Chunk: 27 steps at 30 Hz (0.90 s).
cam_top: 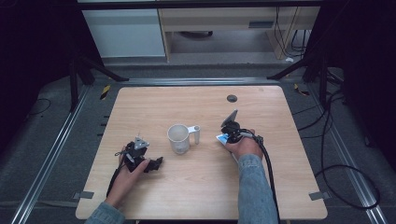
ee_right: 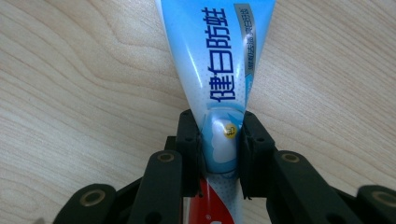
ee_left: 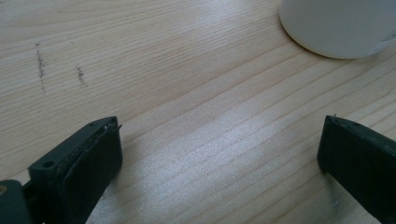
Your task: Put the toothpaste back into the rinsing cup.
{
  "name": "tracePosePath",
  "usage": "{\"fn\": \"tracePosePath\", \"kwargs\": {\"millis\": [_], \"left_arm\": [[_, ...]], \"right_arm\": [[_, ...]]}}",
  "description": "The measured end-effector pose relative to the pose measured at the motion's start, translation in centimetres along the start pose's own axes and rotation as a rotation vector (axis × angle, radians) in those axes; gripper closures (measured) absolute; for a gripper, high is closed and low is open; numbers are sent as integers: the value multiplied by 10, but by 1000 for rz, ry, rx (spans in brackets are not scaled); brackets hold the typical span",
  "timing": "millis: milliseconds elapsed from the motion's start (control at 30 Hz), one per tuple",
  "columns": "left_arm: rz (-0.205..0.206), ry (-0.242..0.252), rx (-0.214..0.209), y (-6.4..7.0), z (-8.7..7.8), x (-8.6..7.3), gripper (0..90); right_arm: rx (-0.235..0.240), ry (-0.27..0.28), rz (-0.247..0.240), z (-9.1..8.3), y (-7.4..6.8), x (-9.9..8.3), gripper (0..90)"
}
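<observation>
Jaws of the right gripper [ee_right: 219, 140] clamp a toothpaste tube [ee_right: 217, 60], its far end cut off, just right of the cup [cam_top: 179, 138]. Left gripper [ee_left: 219, 154] gapes wide over bare table [cam_top: 205, 186], left of the cup.

Light wood-grain tabletop [cam_top: 196, 196] with rounded corners, dark round grommet hole [cam_top: 232, 98] near far edge. White plastic cup [cam_top: 179, 138] stands upright near centre; small white cylinder [cam_top: 197, 135] upright just beside it. Blue-and-white toothpaste tube [ee_right: 219, 70] lies near the cup. Faint pencil-like scuffs [ee_left: 41, 70] on the wood.
</observation>
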<state>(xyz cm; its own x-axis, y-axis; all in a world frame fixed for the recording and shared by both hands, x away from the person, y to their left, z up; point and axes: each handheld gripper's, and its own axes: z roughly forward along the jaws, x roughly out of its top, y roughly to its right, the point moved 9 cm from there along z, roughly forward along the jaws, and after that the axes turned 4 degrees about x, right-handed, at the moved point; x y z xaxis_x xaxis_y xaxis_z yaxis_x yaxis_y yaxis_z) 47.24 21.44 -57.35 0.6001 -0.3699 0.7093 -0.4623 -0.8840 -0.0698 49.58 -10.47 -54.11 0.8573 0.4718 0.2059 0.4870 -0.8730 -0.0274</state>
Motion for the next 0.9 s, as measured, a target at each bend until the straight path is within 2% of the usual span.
{"fn": "tracePosePath", "kwargs": {"millis": [433,600,900], "left_arm": [[-1,1,-1,0,0,0,0],[-1,1,-1,0,0,0,0],[1,4,-3,0,1,1,0]], "right_arm": [[-11,-42,-22,-6,-4,0,735],[-15,-29,-48,-9,-8,4,738],[-17,-40,-49,-15,-3,-2,740]]}}
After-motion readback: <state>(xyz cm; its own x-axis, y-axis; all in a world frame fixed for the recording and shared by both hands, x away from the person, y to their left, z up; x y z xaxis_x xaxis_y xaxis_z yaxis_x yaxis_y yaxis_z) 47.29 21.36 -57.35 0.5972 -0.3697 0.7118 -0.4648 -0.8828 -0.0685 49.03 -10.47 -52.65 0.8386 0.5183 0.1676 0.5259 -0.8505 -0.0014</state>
